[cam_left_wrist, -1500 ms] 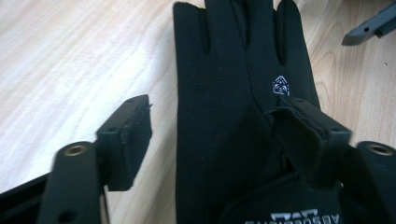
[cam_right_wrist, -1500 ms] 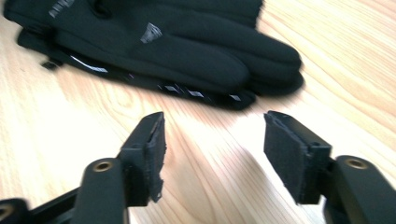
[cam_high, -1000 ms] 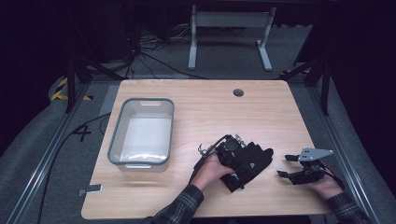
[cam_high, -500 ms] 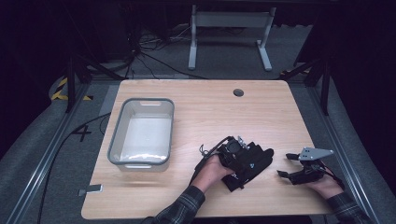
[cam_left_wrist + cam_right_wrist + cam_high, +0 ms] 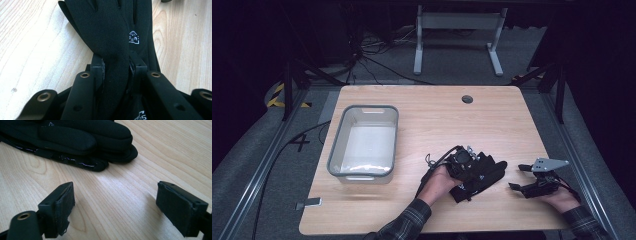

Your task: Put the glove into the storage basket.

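A pair of black gloves (image 5: 491, 169) lies on the wooden table (image 5: 437, 115) at the front right. My left gripper (image 5: 473, 172) rests on them, held by a hand in a plaid sleeve. In the left gripper view its jaws have just been closing, and the left gripper (image 5: 116, 67) now pinches a fold of one black glove (image 5: 107, 30) between its pads. My right gripper (image 5: 518, 177) sits to the right of the gloves, and in its own view the right gripper (image 5: 120, 202) stands open with bare wood between its pads. The glove fingertips (image 5: 75, 137) lie just beyond it.
A clear plastic bin (image 5: 337, 145) with a grey rim stands at the left of the table. A cable hole (image 5: 467, 99) sits near the far edge. A small grey tab (image 5: 309, 202) lies at the front left corner. Metal frame legs (image 5: 457, 30) stand on the floor behind.
In the high view both hands keep their places. The left gripper stays on the gloves and the right gripper stays beside them.
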`<action>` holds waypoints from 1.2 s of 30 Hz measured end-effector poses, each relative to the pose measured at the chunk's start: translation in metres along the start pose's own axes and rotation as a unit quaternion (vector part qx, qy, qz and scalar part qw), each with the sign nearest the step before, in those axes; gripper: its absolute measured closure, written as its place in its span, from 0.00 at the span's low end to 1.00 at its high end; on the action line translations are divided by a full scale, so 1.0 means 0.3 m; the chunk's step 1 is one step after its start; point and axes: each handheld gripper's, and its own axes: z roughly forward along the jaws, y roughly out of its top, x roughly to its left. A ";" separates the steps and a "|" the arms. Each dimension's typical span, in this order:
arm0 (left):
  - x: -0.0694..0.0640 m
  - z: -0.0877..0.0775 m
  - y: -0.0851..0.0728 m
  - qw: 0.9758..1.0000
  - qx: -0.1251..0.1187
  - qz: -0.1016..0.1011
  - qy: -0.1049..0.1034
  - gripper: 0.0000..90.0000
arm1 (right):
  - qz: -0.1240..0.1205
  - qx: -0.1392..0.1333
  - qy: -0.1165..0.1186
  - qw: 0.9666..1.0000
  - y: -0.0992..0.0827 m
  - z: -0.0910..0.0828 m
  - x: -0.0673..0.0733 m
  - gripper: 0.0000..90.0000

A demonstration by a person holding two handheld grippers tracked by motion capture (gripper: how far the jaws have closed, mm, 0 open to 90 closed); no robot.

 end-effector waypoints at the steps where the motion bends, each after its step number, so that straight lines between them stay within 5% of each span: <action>1: 0.000 -0.001 0.000 1.000 0.000 0.000 -0.001 0.81 | 0.000 0.000 0.000 1.000 0.000 0.000 0.000 0.18; 20: -0.003 -0.103 0.017 0.999 -0.025 -0.016 -0.019 0.82 | 0.001 0.000 0.000 1.000 0.000 0.000 0.000 0.18; 36: 0.029 -0.244 0.007 0.998 -0.053 -0.038 0.007 0.82 | 0.001 0.000 -0.001 1.000 0.000 0.000 0.000 0.18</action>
